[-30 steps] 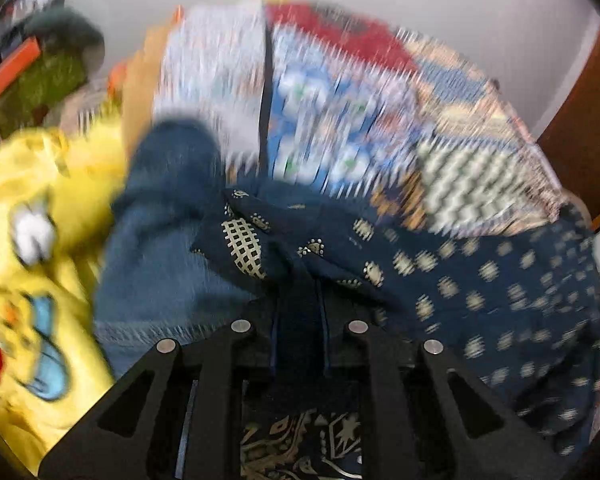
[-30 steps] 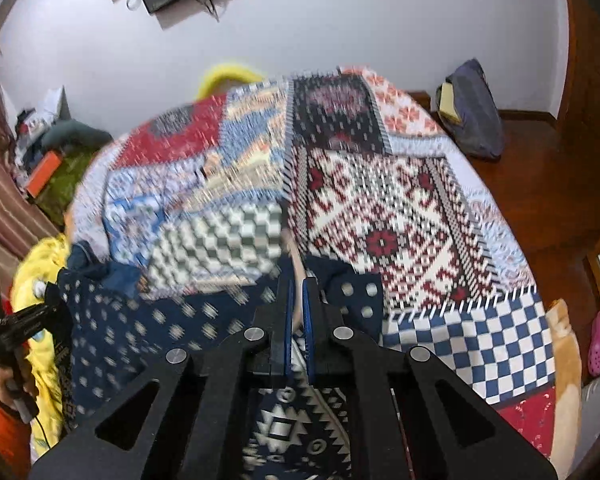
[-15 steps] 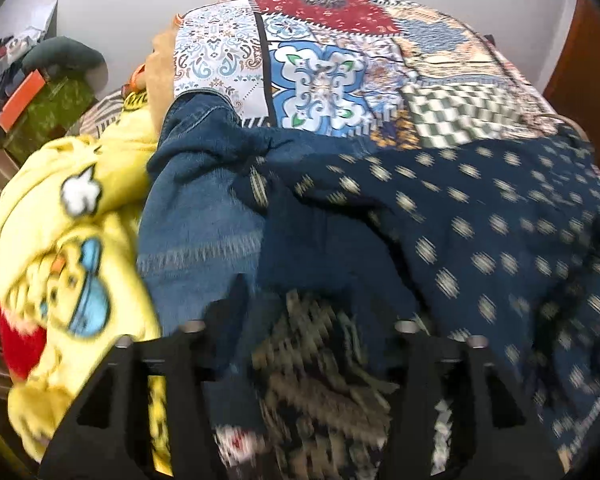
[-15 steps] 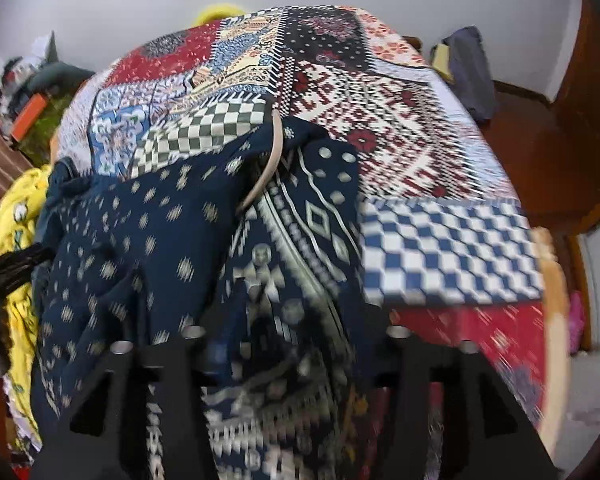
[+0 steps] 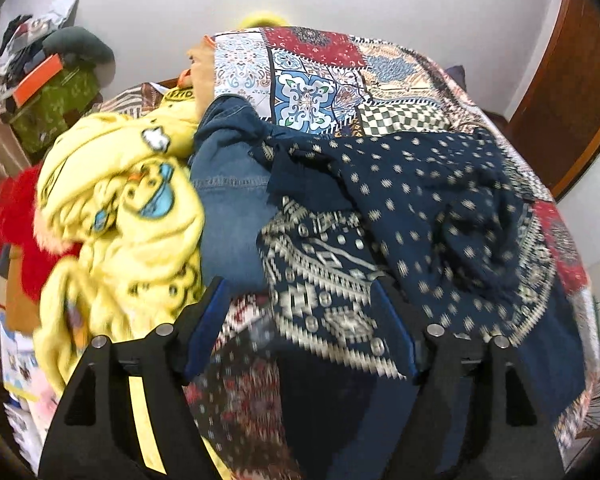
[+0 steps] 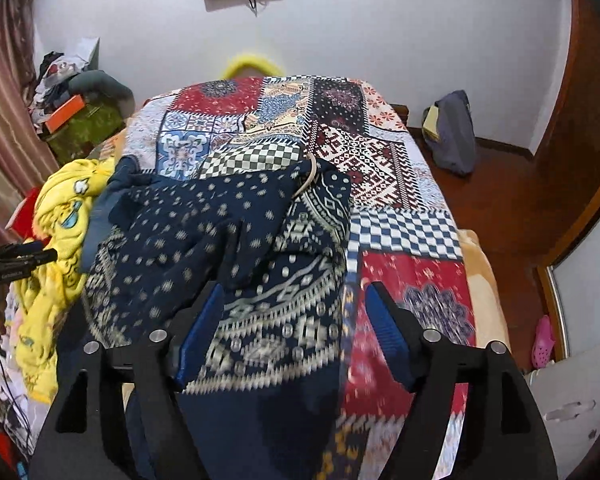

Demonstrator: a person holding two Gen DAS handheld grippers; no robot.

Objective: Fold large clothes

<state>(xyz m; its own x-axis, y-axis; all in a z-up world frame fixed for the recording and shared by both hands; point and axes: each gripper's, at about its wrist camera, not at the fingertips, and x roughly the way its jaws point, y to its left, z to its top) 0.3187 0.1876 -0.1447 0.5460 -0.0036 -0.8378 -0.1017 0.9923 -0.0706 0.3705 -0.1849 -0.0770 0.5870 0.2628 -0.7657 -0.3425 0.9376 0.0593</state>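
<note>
A large navy garment (image 5: 420, 208) with pale dots and a white patterned border lies loosely heaped on the patchwork bedspread (image 5: 312, 92). In the right wrist view the garment (image 6: 228, 232) covers the bed's near left part, with a tan ring (image 6: 306, 180) at its far edge. My left gripper (image 5: 304, 320) is open just above the garment's patterned border, holding nothing. My right gripper (image 6: 296, 320) is open above the same border, holding nothing. The left gripper also shows at the left edge of the right wrist view (image 6: 16, 264).
A blue denim piece (image 5: 228, 192) lies left of the garment, beside a yellow cartoon blanket (image 5: 120, 208) and red cloth (image 5: 16, 220). Cluttered shelves (image 6: 76, 120) stand far left. A grey bag (image 6: 452, 136) sits on the wooden floor at right. A pink shoe (image 6: 542, 340) lies by the door.
Both grippers were shut on the navy garment a second ago. They have opened and let it drop onto the bed, and both have drawn back a little.
</note>
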